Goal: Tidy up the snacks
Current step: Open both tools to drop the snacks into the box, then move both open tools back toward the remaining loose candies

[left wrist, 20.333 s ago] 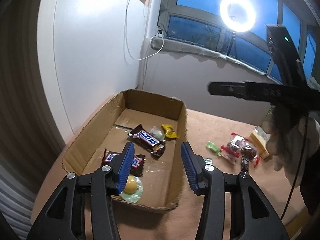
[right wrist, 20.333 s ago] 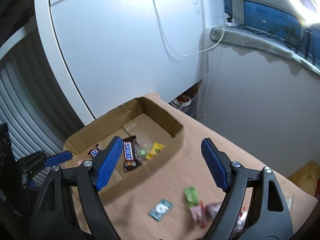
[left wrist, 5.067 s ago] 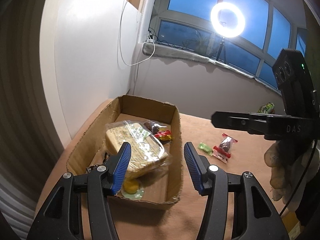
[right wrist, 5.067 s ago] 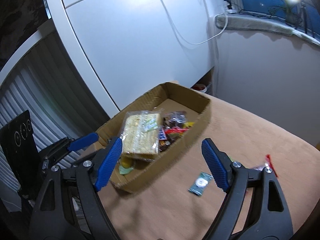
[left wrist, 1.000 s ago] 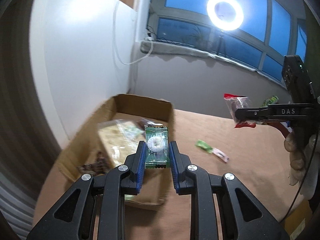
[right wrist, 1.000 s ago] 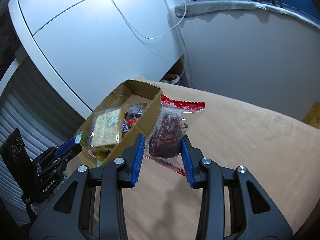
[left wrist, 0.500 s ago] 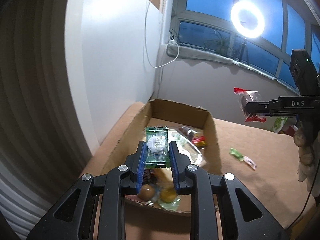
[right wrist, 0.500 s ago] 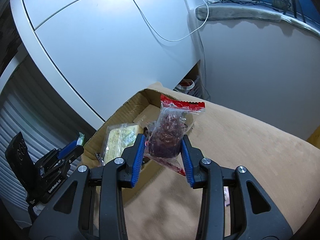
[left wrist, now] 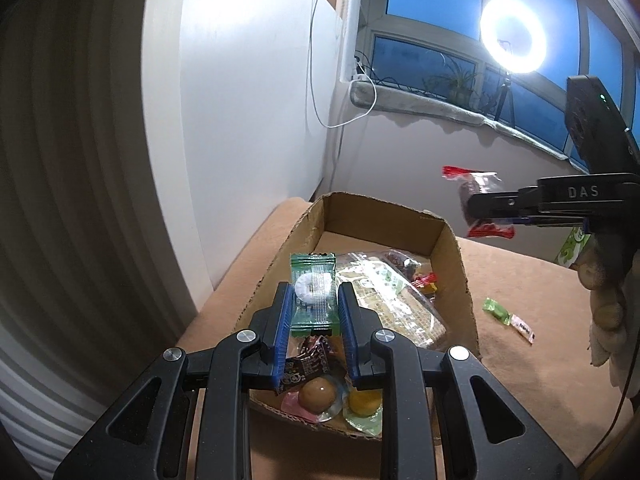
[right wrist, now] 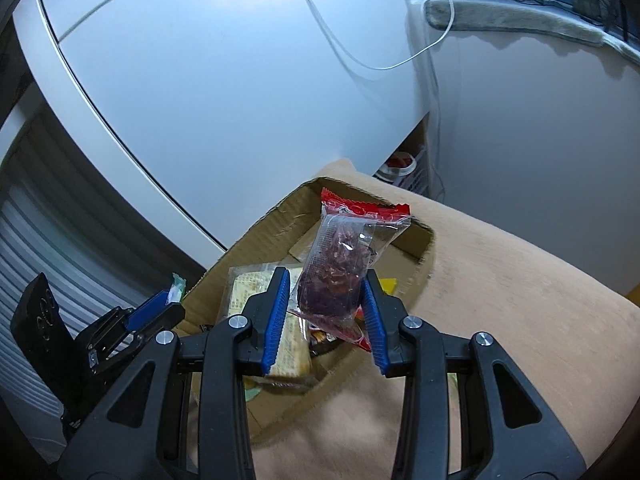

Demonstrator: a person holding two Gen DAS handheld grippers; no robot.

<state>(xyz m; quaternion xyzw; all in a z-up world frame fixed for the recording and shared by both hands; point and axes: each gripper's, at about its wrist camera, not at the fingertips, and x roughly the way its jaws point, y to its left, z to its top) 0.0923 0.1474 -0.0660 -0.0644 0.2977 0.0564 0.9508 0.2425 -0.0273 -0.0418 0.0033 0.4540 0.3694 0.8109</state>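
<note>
The left claw (left wrist: pixel 314 320) pinches a green candy packet (left wrist: pixel 313 294) over the cardboard box (left wrist: pixel 384 216), hiding snacks beneath; the right claw (right wrist: pixel 324 306) grips a red-topped bag (right wrist: pixel 340 268) above the box's far end; its label is unreadable.

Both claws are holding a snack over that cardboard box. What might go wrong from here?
The box is already crowded: the green packet in the left gripper might land on the big cracker pack and slide. The right gripper pinches only the lower part of the red-topped bag, which may slip. Two candies lying on the table could be overlooked.
</note>
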